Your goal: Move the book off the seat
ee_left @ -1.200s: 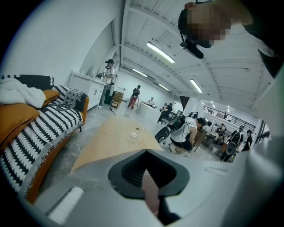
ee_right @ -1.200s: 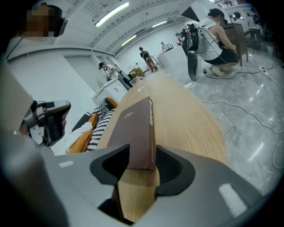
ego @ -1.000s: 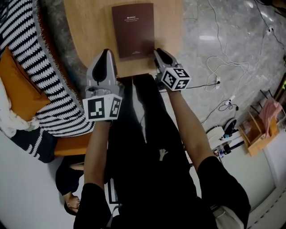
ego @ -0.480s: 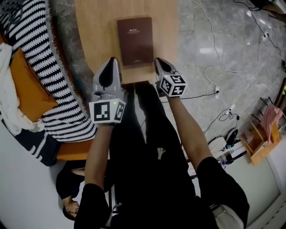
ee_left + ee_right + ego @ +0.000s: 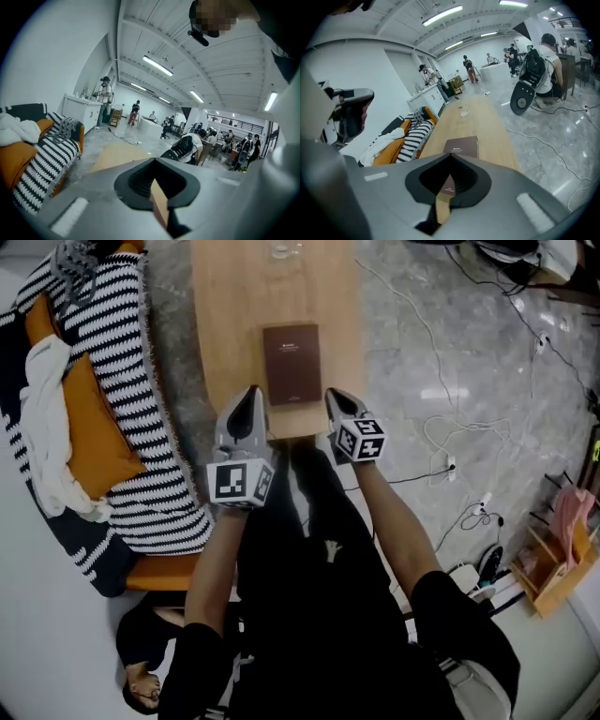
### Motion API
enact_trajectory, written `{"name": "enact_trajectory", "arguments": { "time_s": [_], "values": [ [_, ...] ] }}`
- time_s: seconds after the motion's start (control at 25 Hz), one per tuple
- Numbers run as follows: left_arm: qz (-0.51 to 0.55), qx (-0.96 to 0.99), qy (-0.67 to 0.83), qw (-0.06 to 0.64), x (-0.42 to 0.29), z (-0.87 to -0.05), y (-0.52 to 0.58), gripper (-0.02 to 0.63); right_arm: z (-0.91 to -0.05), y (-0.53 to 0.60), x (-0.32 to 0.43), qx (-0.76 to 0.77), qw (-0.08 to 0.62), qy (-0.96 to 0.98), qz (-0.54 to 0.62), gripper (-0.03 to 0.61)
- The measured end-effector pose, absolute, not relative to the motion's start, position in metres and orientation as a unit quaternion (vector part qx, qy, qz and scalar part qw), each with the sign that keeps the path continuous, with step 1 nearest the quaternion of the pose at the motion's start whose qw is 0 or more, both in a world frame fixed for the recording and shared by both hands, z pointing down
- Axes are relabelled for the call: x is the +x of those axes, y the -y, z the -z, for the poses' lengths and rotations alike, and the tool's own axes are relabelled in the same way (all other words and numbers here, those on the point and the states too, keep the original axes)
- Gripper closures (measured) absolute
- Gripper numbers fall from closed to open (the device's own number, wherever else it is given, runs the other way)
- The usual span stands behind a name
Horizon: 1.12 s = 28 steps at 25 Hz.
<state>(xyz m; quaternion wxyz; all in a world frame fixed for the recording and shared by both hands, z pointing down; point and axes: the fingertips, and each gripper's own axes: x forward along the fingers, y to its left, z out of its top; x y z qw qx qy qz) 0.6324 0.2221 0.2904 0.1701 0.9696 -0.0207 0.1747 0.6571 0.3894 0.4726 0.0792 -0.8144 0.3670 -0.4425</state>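
Brown book (image 5: 461, 146) lies on table (image 5: 487, 126); glass (image 5: 463, 112) behind.

Book (image 5: 292, 364) on table (image 5: 230, 324), sofa (image 5: 141, 437) to its left, cables (image 5: 439, 432) right

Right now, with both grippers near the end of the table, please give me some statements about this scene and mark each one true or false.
1. The brown book lies flat on the wooden table. True.
2. The right gripper holds the book. False: its jaws are shut on nothing, and the book lies on the table beyond them.
3. In the head view, a striped blanket lies to the left of the table. True.
4. The book lies open. False: it is closed, cover up.
5. The left gripper is wide open. False: its jaws are together, with nothing held.
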Motion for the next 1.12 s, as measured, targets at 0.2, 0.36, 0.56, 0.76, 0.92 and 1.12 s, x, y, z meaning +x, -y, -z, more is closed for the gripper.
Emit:
{"name": "enact_trajectory", "arguments": {
  "time_s": [0.2, 0.36, 0.56, 0.76, 0.92, 1.12],
  "values": [
    [-0.167, 0.972, 0.024, 0.161, 0.623, -0.248, -0.235, 0.609, -0.408, -0.385, 0.668, -0.822, 0.096, -0.377, 0.416, 0.569],
    [-0.154, 0.975, 0.035, 0.156, 0.617, -0.217, -0.242, 0.607, -0.356, -0.38, 0.675, -0.828, 0.099, -0.393, 0.389, 0.569],
    [-0.135, 0.977, 0.052, 0.155, 0.609, -0.181, -0.251, 0.607, -0.293, -0.381, 0.674, -0.835, 0.095, -0.414, 0.35, 0.569],
    [-0.119, 0.981, 0.054, 0.141, 0.6, -0.146, -0.267, 0.608, -0.235, -0.387, 0.664, -0.839, 0.091, -0.432, 0.317, 0.569],
    [-0.102, 0.985, 0.051, 0.128, 0.591, -0.12, -0.279, 0.608, -0.193, -0.388, 0.656, -0.844, 0.101, -0.441, 0.288, 0.569],
    [-0.081, 0.988, 0.048, 0.122, 0.582, -0.098, -0.281, 0.609, -0.147, -0.387, 0.643, -0.851, 0.103, -0.453, 0.247, 0.569]
  ]
}}
